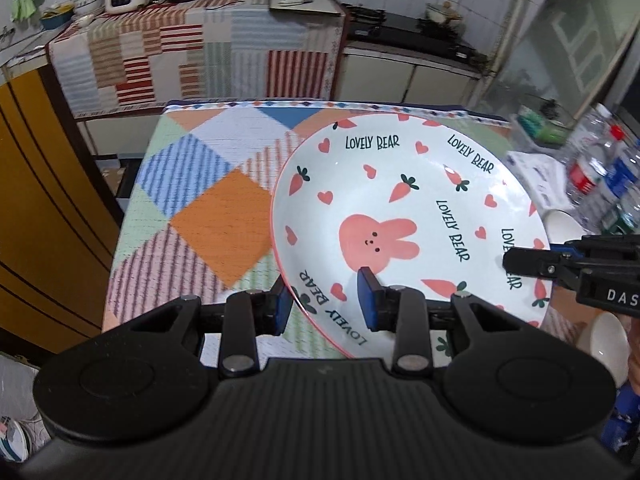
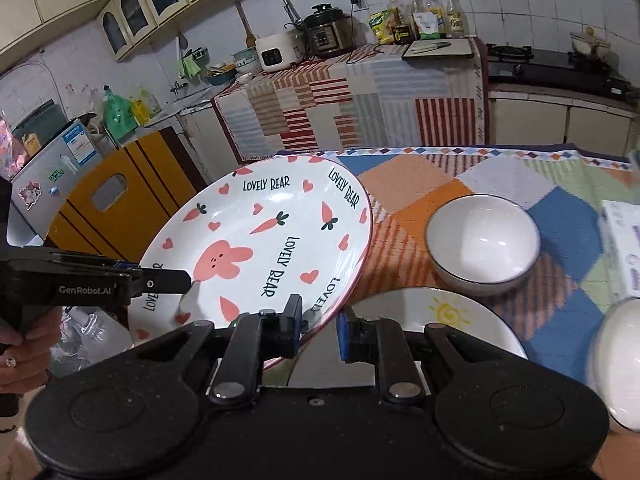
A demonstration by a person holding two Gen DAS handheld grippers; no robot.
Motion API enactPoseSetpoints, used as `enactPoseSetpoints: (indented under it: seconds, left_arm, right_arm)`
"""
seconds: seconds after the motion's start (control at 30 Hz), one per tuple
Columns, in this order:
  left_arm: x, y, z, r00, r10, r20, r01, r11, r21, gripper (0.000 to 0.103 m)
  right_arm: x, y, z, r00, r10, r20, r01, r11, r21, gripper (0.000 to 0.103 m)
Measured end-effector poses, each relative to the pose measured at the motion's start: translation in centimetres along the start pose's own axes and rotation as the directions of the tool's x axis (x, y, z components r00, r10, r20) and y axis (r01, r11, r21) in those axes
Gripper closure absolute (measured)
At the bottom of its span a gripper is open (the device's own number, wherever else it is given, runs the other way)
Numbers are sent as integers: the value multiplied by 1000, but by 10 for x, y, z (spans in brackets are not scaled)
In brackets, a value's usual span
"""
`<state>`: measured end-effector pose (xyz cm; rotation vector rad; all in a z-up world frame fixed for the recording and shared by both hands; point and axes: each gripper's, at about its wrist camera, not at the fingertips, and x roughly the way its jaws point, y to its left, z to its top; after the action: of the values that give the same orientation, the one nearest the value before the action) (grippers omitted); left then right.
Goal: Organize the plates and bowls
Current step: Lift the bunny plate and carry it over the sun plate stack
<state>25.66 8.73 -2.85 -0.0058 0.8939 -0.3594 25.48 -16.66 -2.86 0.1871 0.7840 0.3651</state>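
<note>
the rabbit plate (image 1: 400, 208) is held tilted above the surface (image 1: 200, 216), its opposite rims clenched by left gripper (image 1: 326, 300) and right gripper (image 2: 320, 330).

Left half of the tablecloth (image 1: 200, 208) lies bare; bowl (image 2: 482, 238) and sun plate (image 2: 448, 316) crowd the right.

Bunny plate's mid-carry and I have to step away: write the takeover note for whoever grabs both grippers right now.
Left gripper: shut on the bunny plate at its near rim.
Right gripper: shut on the same plate's opposite rim.
The plate is tilted, held off the checked tablecloth.
On the table: white bowl, sun plate, another white dish at the right edge.
Done: bunny plate picked up.
Left: set it down, probably stacked with the sun plate; group the bowls.
</note>
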Motion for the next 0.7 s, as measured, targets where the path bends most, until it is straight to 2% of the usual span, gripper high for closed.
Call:
enactPoseSetpoints:
  seconds: [0.37,0.53,0.7]
  left_arm:
    - [-12,-42,-26,998,-58,-14,58,998,30,71]
    - [0,-58,-38,996,-82,-30,83,995,49,70]
    - [17,-67,-49,992,-89,-86,94,994,51,71]
  right_arm:
    - [-53,-13,-34,999,-43,12,43,999,16,81]
    - [-61,-28,-53,998,-56,-1,56,996,67,81]
    - [-59,-40,-68,997,-68,-35,71,995,72,81]
